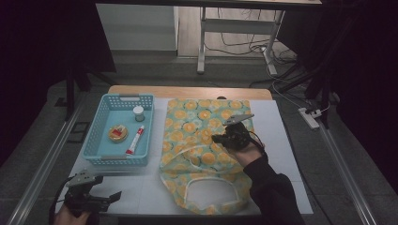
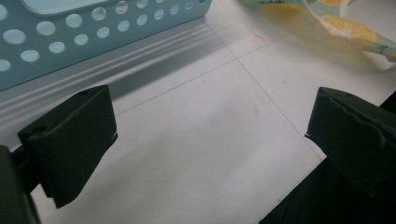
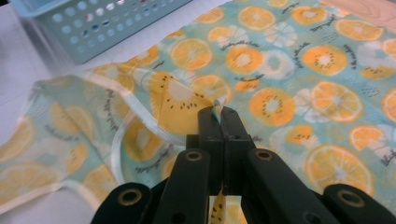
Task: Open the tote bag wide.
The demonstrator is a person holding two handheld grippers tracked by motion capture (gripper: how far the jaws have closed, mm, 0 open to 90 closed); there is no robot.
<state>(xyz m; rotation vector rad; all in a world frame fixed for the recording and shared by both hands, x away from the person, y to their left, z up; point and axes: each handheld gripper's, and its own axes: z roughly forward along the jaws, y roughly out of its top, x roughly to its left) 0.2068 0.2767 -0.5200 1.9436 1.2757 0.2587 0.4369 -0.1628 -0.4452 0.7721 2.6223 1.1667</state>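
At the near left corner of the tabletop (image 1: 141, 187) the left claw (image 1: 110, 199) rests released, its jaws standing wide apart over bare white surface with nothing between them. Just beyond it sits the basket (image 1: 96, 133), pale blue and perforated, holding a jar (image 1: 138, 113), a tube (image 1: 135, 140) and a round yellow item too small to identify.

To the right of the basket lies the bag (image 1: 206, 154), a fruit-print cloth tote spread flat from the far edge of the white mat to the near one, its mouth and pale handle loop toward the near side. The right claw (image 1: 220, 138) is over the middle of the bag, clenched on a pinch of the upper layer of cloth; in the right gripper view (image 3: 219, 109) the fabric rises in a small tent to the jaw tips, with a pale-trimmed edge running off to the left.

The bag looks thin, light and limp, so it will likely sag and fold wherever it is unsupported, and a single pinch may lift one layer only. The trimmed rim or a handle probably offers the firmest hold, being doubled and stitched. The cloth seems unlikely to slip or to be damaged.
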